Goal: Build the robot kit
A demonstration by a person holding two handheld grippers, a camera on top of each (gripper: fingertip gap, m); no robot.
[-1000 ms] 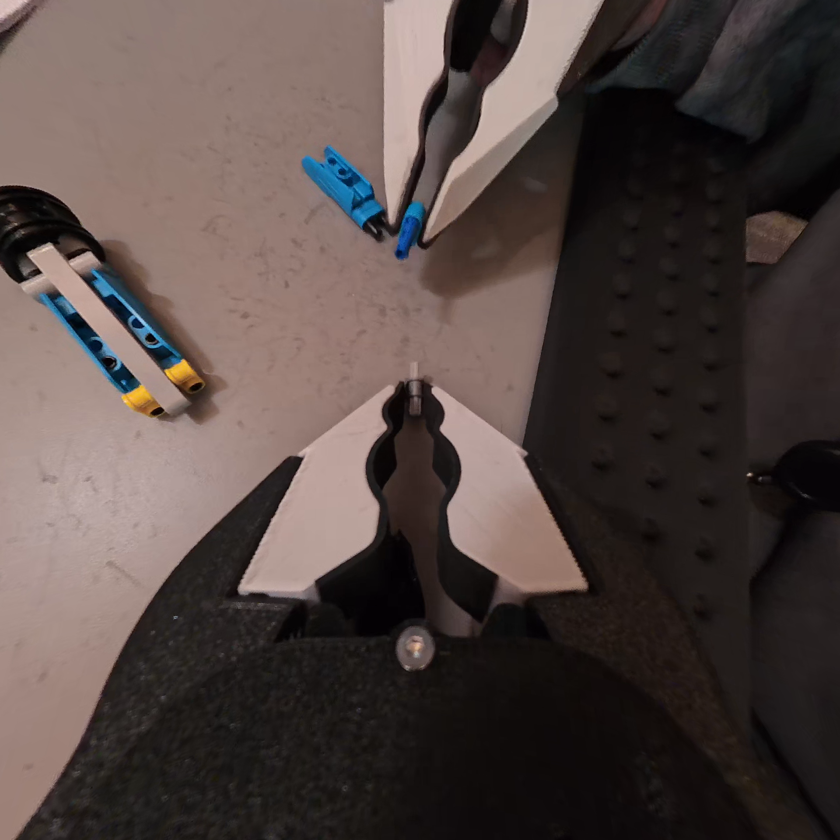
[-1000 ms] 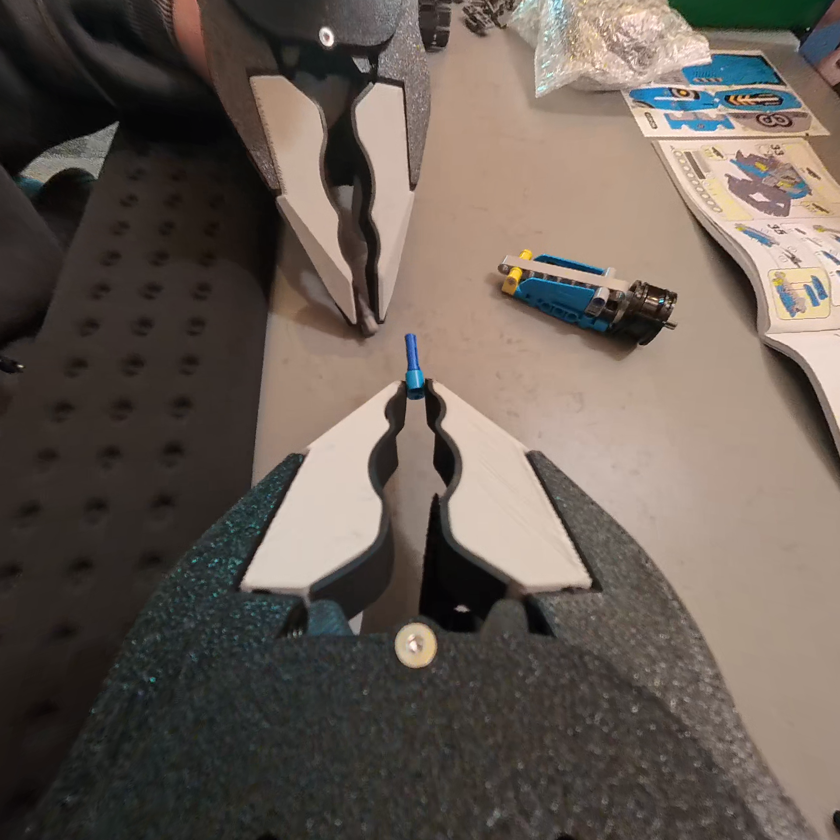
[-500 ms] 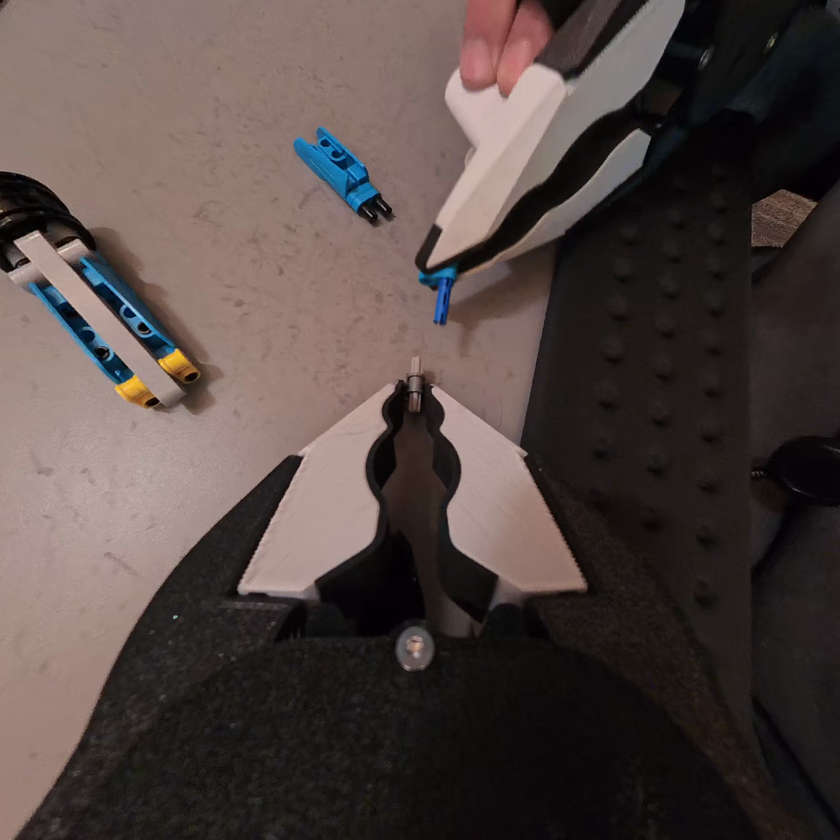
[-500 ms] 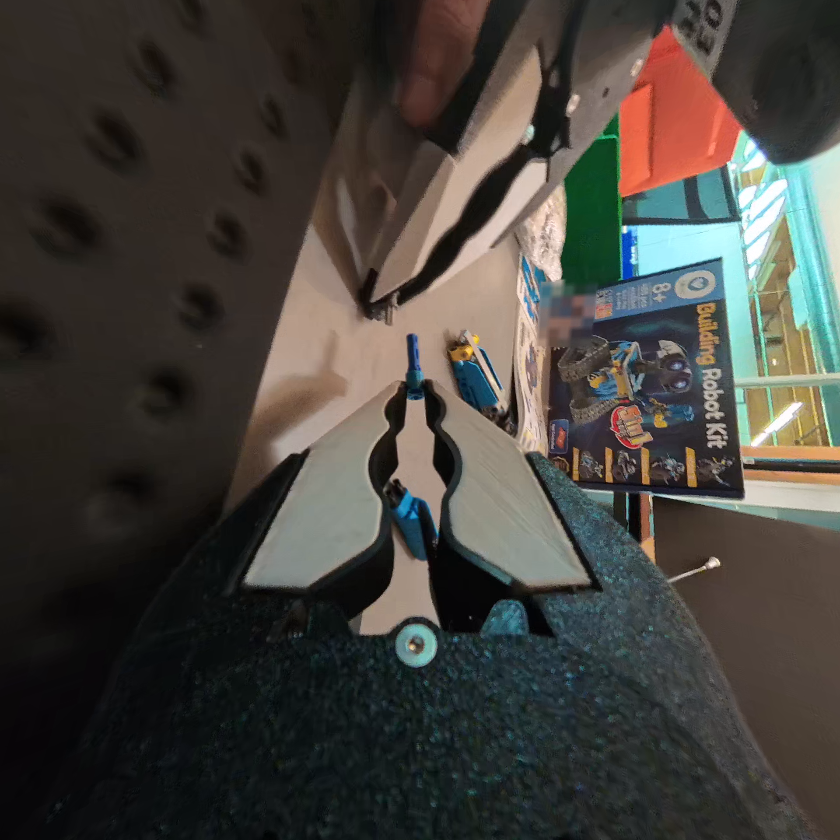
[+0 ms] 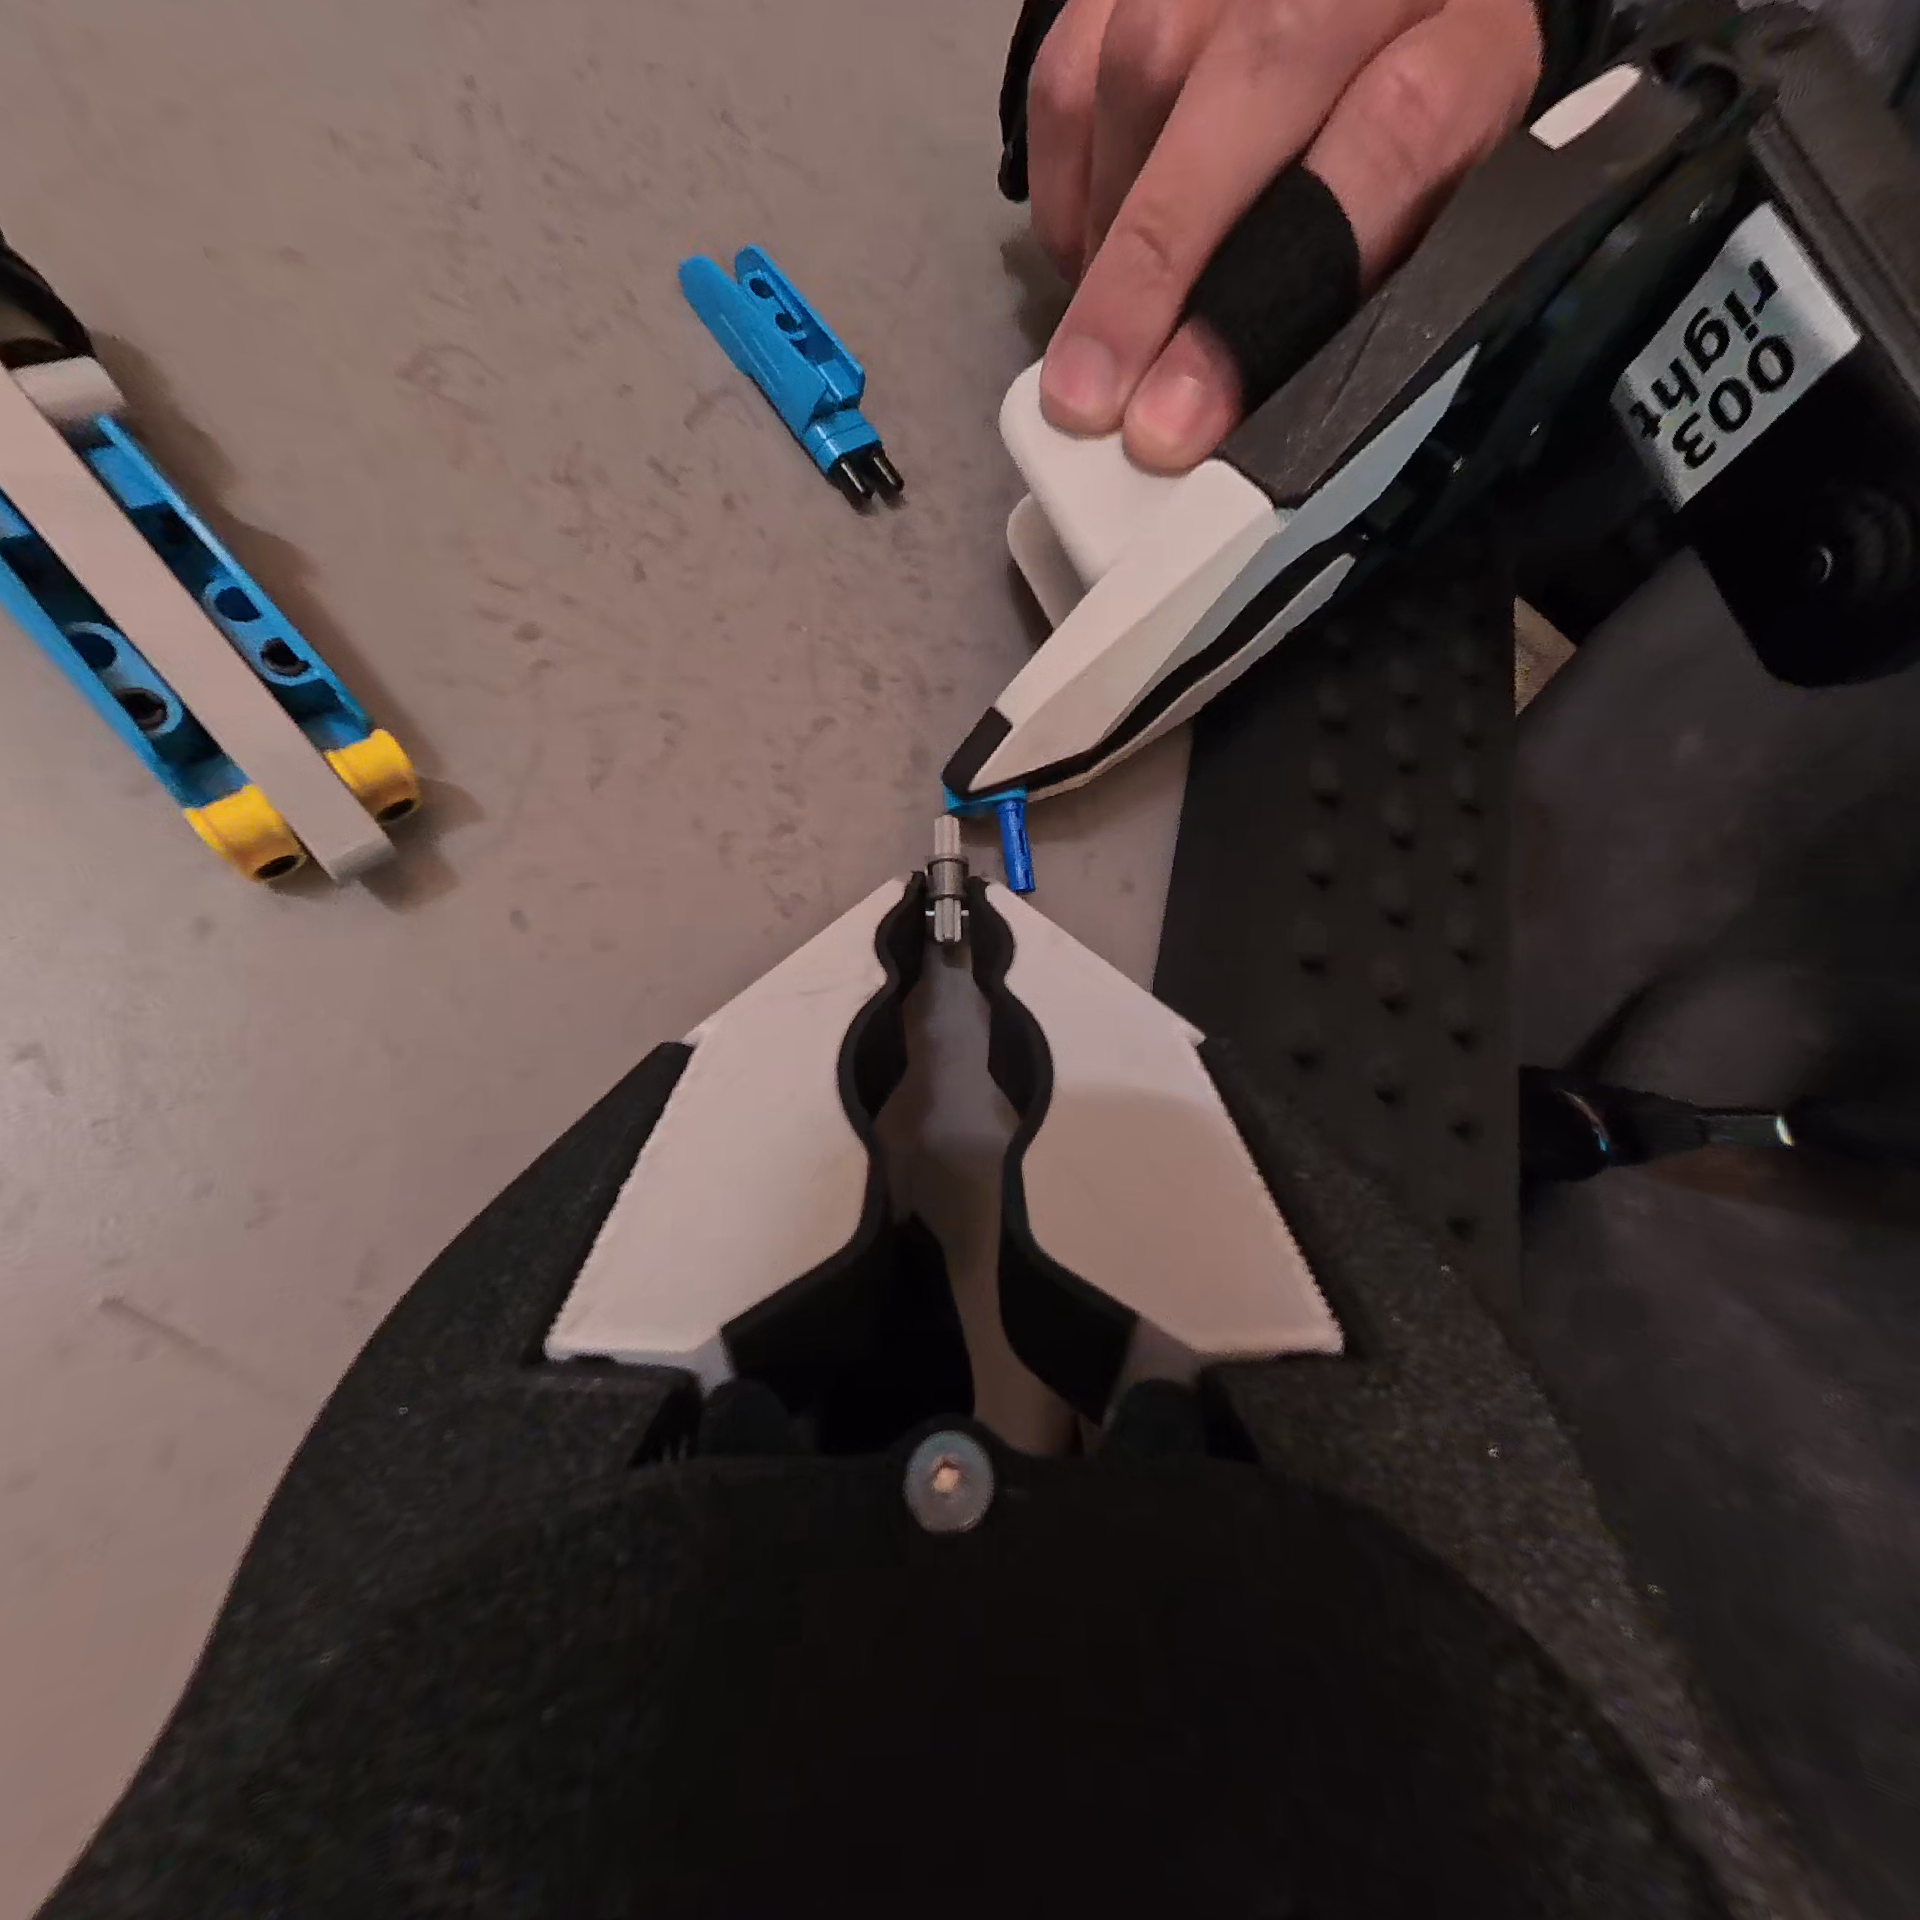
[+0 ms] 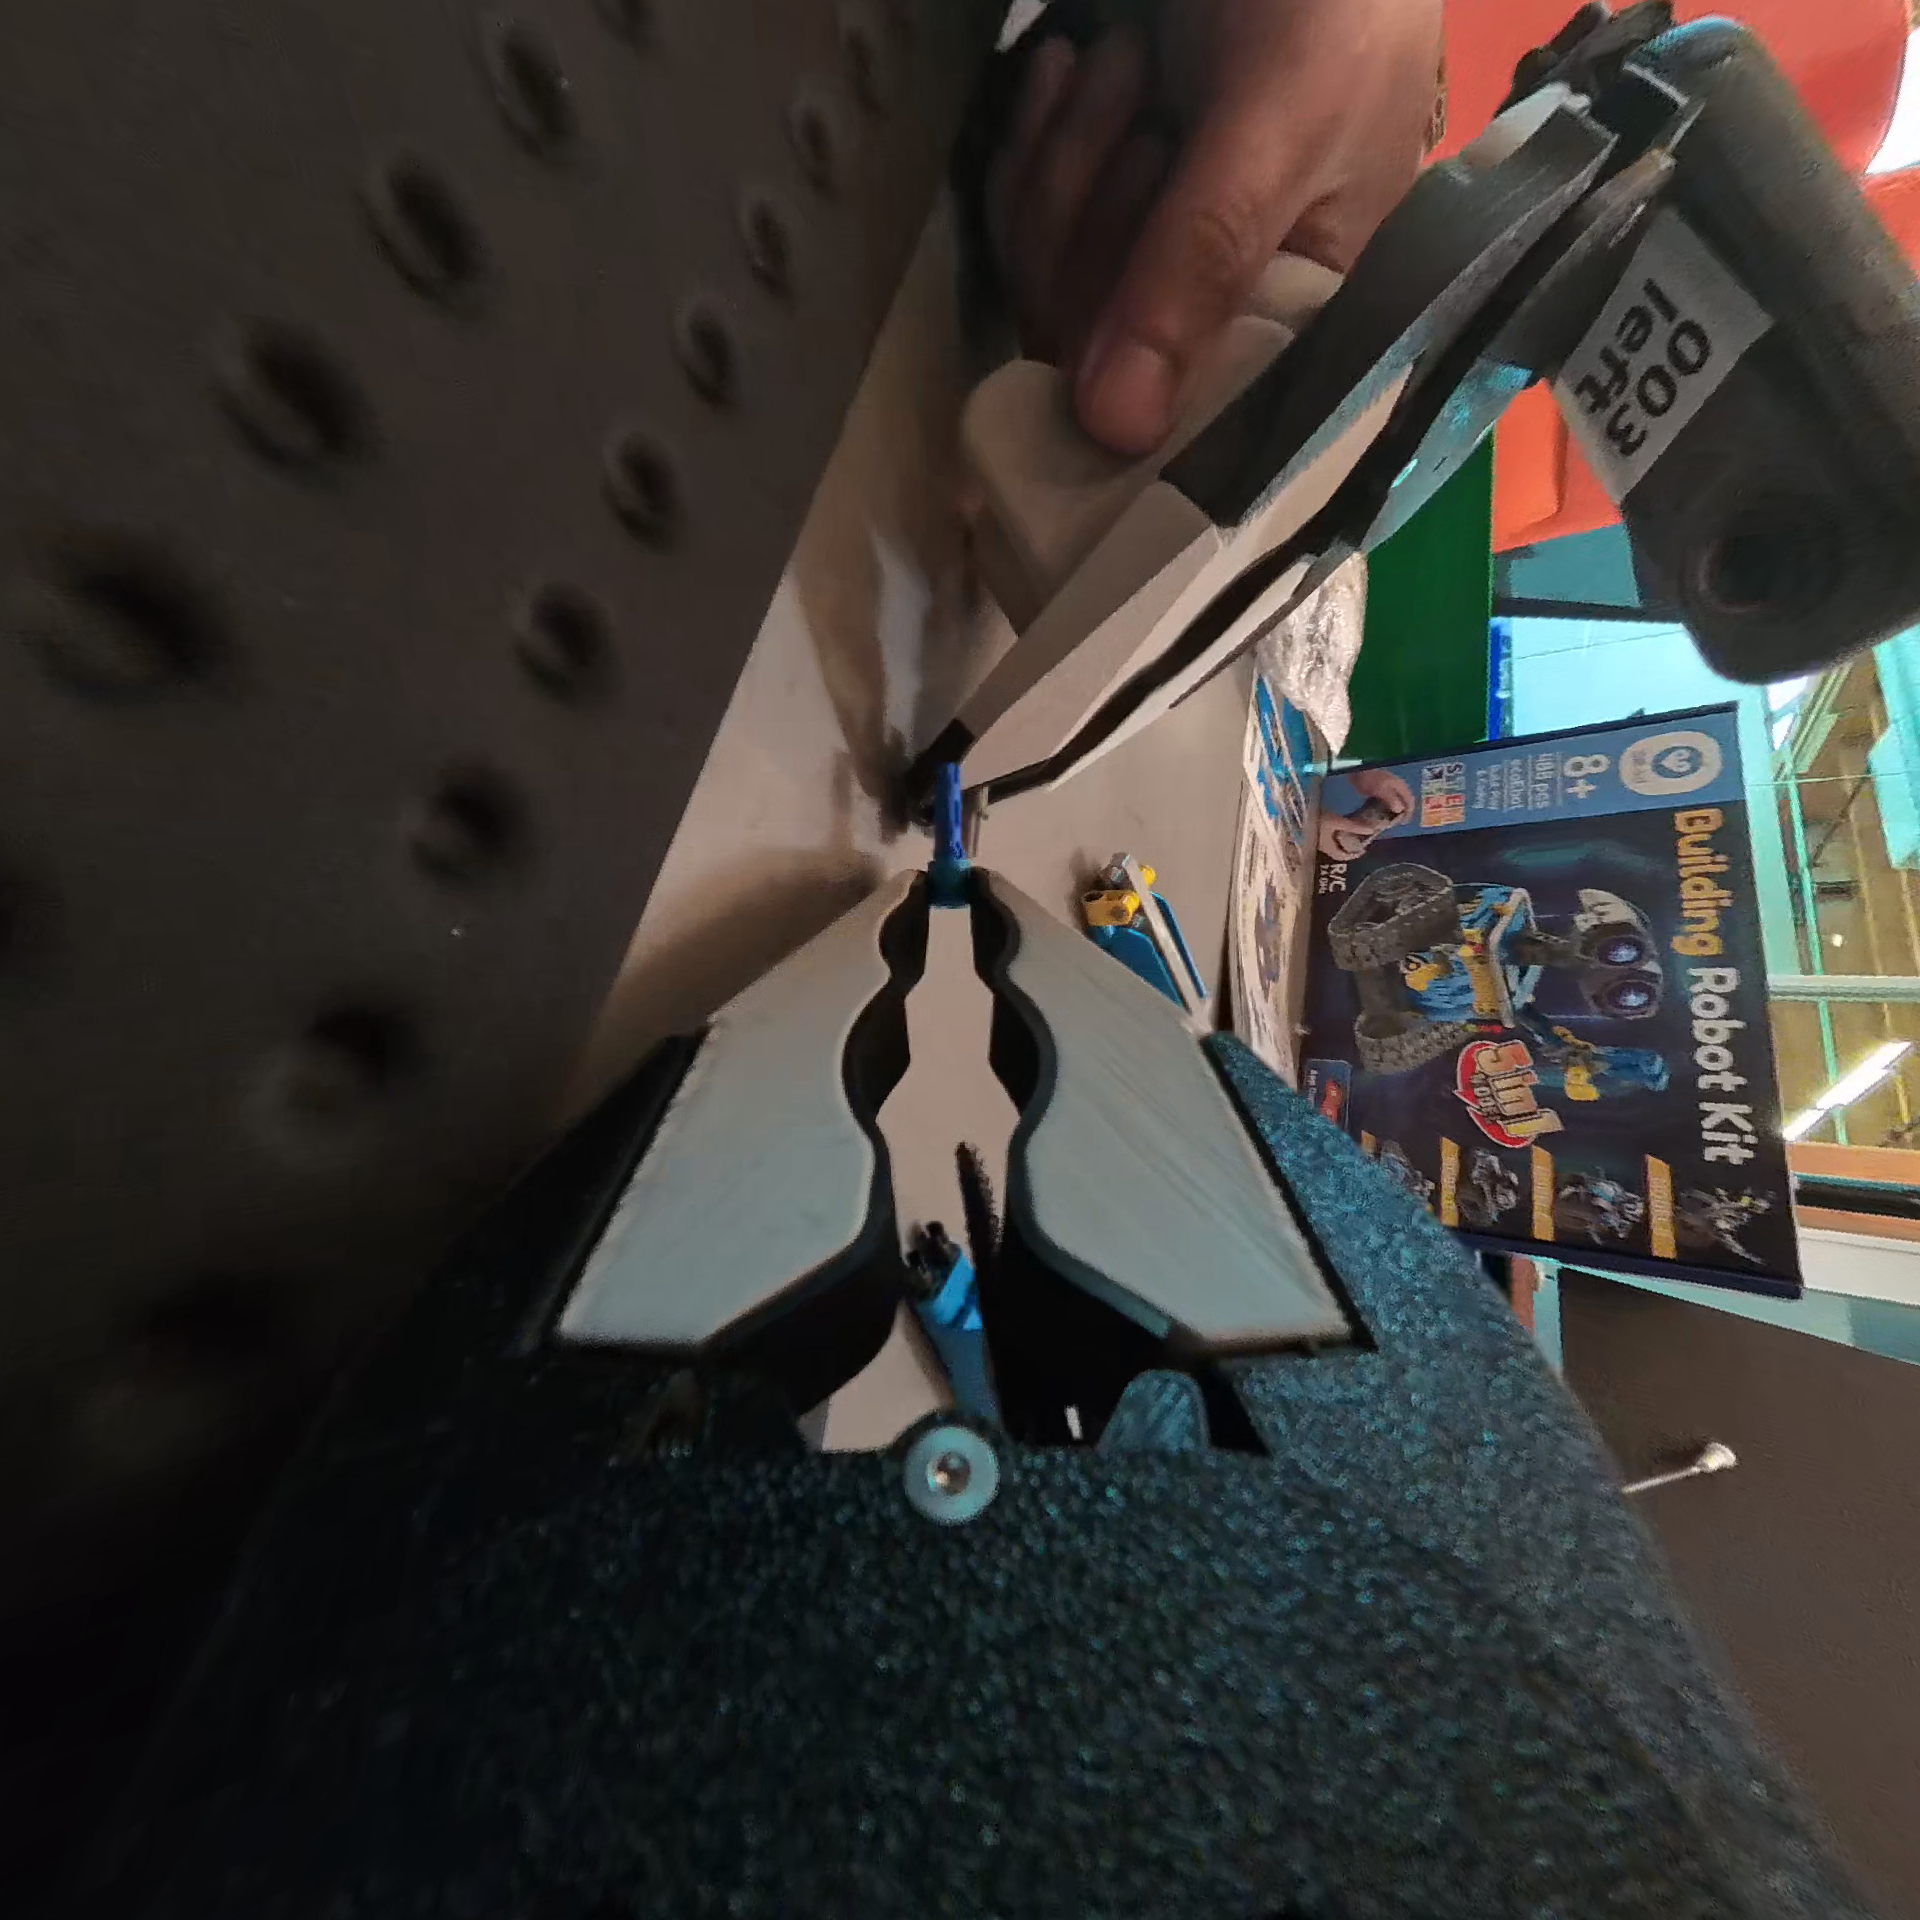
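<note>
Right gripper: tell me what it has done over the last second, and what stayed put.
The right gripper rolled onto its side and swung in, bringing its blue pin right beside the grey pin in the left gripper. Both kept their pins. The blue piece and the blue-and-yellow assembly lie unmoved on the table.

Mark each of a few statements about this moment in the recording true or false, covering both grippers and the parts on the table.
1. The left gripper is shut on a small grey pin. True.
2. The right gripper holds a yellow piece. False: its jaws are shut on a blue pin.
3. The blue connector with two black pegs lies untouched on the table. True.
4. The blue, grey and yellow assembly is held in the left gripper. False: it lies on the table, apart from both grippers.
5. The two pins' tips are close together. True.
</note>
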